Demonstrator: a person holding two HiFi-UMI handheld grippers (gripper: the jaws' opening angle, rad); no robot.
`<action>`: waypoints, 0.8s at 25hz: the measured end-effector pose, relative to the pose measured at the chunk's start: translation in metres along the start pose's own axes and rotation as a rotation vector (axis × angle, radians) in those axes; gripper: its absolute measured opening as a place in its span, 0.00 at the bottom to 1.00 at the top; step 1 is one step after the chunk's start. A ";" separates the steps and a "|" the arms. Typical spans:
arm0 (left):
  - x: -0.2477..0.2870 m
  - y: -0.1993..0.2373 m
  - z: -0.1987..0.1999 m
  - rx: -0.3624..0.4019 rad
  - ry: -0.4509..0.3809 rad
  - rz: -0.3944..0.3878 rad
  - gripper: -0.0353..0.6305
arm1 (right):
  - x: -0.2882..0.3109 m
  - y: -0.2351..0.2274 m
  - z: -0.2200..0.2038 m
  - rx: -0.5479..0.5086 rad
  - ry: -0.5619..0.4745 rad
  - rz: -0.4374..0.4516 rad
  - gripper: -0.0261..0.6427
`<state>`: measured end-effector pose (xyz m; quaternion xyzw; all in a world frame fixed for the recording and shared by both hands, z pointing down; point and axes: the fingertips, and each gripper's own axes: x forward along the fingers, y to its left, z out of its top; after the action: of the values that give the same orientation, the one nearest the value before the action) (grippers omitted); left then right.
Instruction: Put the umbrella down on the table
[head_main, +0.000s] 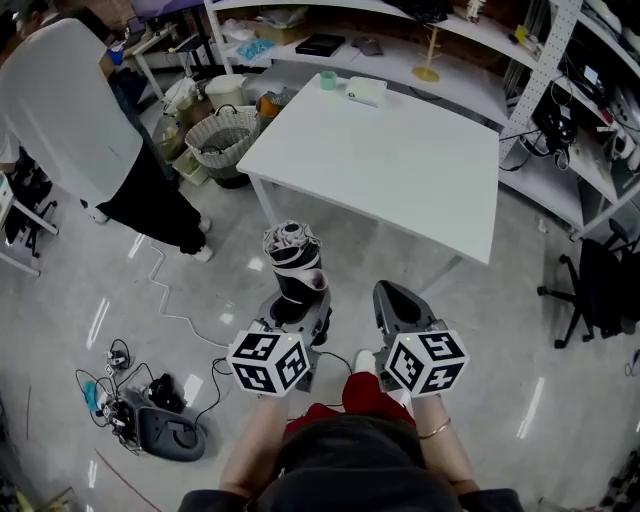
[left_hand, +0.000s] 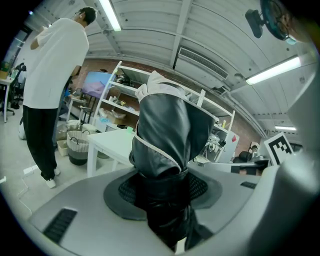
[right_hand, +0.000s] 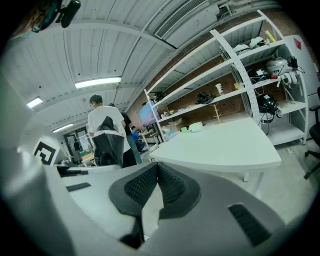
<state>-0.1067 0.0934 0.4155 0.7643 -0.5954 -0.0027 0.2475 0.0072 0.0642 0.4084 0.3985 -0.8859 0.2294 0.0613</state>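
Head view, L gripper (head_main: 301, 297) clamping umbrella (head_main: 290, 250) (lower end hidden)

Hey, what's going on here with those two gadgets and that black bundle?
A person is holding a hand-held grasping tool in each hand. The left tool is clamped on a folded black umbrella, held upright over the floor, short of the white table ahead. The right tool is closed with nothing in it. The umbrella has not yet been put down on the table. Another person in a white top stands off to the left.
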 end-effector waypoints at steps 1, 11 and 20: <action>0.008 -0.001 0.004 -0.001 -0.001 0.005 0.34 | 0.004 -0.007 0.005 -0.001 0.003 0.002 0.07; 0.091 -0.014 0.034 0.000 -0.012 0.059 0.34 | 0.044 -0.079 0.049 -0.014 0.018 0.036 0.07; 0.141 -0.020 0.043 0.004 -0.011 0.093 0.34 | 0.066 -0.127 0.063 -0.003 0.029 0.055 0.07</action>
<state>-0.0608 -0.0477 0.4111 0.7361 -0.6318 0.0055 0.2426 0.0611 -0.0822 0.4174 0.3706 -0.8959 0.2355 0.0682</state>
